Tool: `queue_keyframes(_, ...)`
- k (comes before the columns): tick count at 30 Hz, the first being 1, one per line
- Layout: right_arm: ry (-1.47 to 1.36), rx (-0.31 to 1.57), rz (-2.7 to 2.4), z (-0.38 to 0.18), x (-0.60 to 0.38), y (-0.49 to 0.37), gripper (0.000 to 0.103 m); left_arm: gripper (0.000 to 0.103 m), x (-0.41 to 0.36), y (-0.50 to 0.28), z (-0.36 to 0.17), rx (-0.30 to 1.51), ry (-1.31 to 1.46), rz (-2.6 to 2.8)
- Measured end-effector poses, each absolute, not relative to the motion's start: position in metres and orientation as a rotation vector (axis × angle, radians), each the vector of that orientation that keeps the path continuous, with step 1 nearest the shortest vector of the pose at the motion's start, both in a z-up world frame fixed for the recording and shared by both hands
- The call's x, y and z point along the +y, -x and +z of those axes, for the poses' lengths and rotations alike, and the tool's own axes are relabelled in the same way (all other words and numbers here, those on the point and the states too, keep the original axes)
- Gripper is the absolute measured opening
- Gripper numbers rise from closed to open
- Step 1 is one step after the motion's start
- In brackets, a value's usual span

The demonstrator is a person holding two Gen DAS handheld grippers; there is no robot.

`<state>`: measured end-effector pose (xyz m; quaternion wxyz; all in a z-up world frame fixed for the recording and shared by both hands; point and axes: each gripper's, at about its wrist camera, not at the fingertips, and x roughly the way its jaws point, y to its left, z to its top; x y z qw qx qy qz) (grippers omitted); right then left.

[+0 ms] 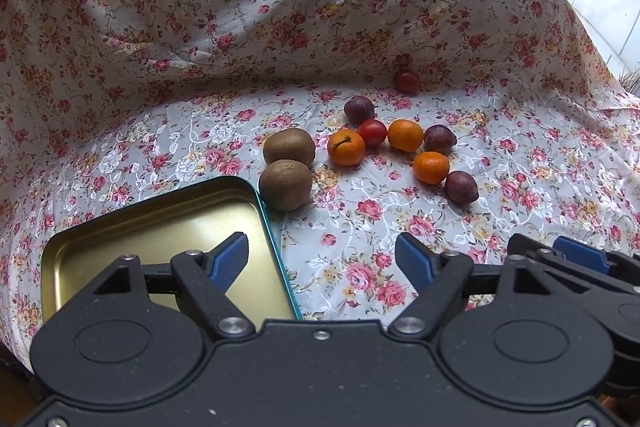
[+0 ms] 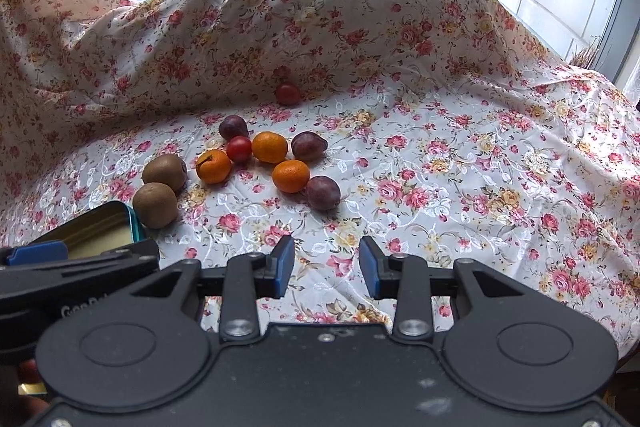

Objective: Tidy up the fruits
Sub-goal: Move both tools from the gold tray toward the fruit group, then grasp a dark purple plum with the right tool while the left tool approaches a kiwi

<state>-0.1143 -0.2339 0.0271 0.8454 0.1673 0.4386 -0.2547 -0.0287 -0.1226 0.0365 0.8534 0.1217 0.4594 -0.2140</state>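
Note:
Fruit lies on a floral cloth: two kiwis, three mandarins, three purple plums and a cherry tomato. Another tomato sits farther back. An empty gold tin tray lies near left, beside the near kiwi. My left gripper is open and empty, its left finger over the tray. My right gripper is open and empty, short of the fruit.
The floral cloth rises into a draped ridge behind the fruit. Windows stand behind it. The right gripper shows at the right edge of the left wrist view; the left gripper shows at the left edge of the right wrist view.

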Motion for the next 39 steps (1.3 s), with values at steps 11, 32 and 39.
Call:
queue_keyframes(11,-0.491,0.926,-0.587,0.014,-0.254,0.108,0.038,0.08,-0.149,0.012,0.026,0.94,-0.291,-0.473)
queue_keyframes(32,-0.287,1.047,-0.589,-0.009,-0.261,0.051,0.037,0.077,-0.132,-0.036,-0.012,1.101,-0.197,-0.425)
queue_keyframes(39,-0.285,1.05,-0.605,-0.014,-0.285,0.022,0.031,0.077,-0.13,-0.043,-0.019,1.104,-0.207,-0.388)
